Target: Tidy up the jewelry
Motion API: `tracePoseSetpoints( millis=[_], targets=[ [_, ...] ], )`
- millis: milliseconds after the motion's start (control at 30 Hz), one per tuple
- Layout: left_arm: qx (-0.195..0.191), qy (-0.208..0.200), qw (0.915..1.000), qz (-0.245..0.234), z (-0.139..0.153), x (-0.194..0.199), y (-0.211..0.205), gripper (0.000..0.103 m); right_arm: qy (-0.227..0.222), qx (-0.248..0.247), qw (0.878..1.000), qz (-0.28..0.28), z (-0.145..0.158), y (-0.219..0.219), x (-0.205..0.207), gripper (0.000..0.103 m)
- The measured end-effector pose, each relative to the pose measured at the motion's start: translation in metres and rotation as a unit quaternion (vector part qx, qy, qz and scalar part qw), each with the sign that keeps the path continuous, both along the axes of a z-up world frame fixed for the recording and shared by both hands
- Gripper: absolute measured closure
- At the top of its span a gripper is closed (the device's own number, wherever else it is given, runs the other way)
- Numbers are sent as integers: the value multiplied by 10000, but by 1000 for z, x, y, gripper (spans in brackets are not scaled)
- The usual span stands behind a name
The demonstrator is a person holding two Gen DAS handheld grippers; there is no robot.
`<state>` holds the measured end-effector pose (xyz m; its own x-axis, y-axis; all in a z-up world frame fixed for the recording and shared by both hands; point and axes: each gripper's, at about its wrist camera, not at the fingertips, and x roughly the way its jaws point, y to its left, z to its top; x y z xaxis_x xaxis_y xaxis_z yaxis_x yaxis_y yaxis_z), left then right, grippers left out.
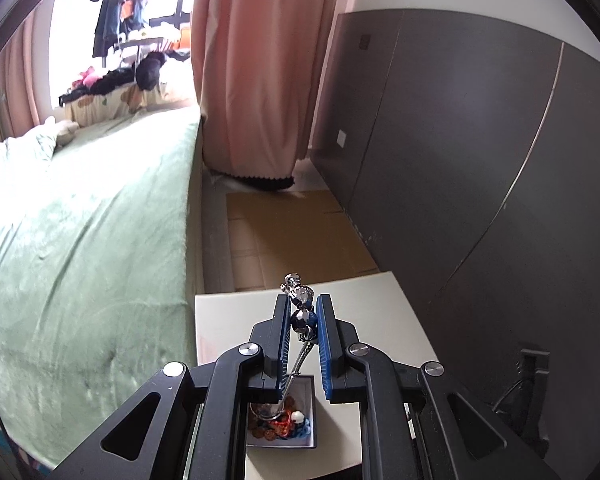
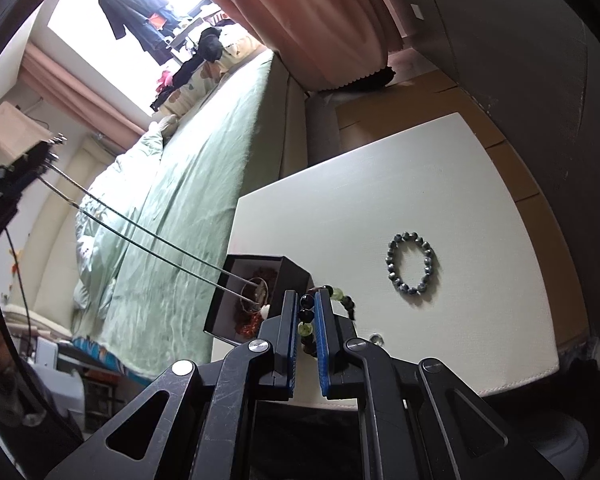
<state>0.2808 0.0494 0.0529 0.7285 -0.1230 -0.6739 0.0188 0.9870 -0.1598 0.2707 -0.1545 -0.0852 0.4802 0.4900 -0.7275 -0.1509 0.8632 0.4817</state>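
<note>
Left wrist view shows my left gripper (image 1: 304, 312) pinched tight on a necklace (image 1: 300, 292), its silver and dark blue beads bunched between the pads. The chain drops at 6 o'clock into a small box (image 1: 309, 400) on the white table (image 1: 376, 304), where a metal ring (image 2: 253, 294) at the chain's end already lies on the coins and coloured trinkets heaped inside.

From the right wrist view, my right gripper (image 2: 308, 312) is clamped on a bracelet (image 2: 342, 298) of black and pale green beads, just beside the box's corner at its 9 o'clock. A second bracelet (image 2: 411, 267) of grey beads lies flat on the table toward 2 o'clock, well apart from the box.

Judging the step as feeding the necklace into the box, I should lower my left hand straight over the opening so the chain coils onto itself, and let go only when the beads are inside the walls. I would keep the right hand off the chain; a snag could tip the box or drag links over the rim.
</note>
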Motion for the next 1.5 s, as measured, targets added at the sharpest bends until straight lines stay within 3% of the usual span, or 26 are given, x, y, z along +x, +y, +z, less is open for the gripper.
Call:
tracePoseSetpoints(
  millis=[333,667,733,800,867,1333,1400,1467,1500],
  targets=[
    [-429,633,9970,-138,-78,13,2,90,-47,-55,10000,11,4,10,6,93],
    [-832,1233,9887,-191,-129,26,7,88,-55,-59,9999,92,9,25,17,93],
    [-884,1404,9861,-95,-139,27,14,81,-53,-54,9999,134,9,30,19,93],
    [-1006,1499,9836,57,-148,25,25,54,-63,-69,9998,191,9,37,21,93],
    [-1101,1447,9831,202,-153,20,37,44,-68,-75,9996,259,9,43,24,93],
    [-1315,1481,9775,727,-161,-9,90,44,-88,-20,9973,724,2,100,43,93],
    [-1313,1475,9776,731,-161,-10,91,44,44,-111,9975,700,-4,103,46,89],
    [-1278,1471,9783,706,-161,-12,90,44,221,-213,9974,657,-10,101,48,62],
    [-1252,1473,9788,679,-161,-12,88,44,172,-218,9979,582,-10,97,46,60]
  ],
)
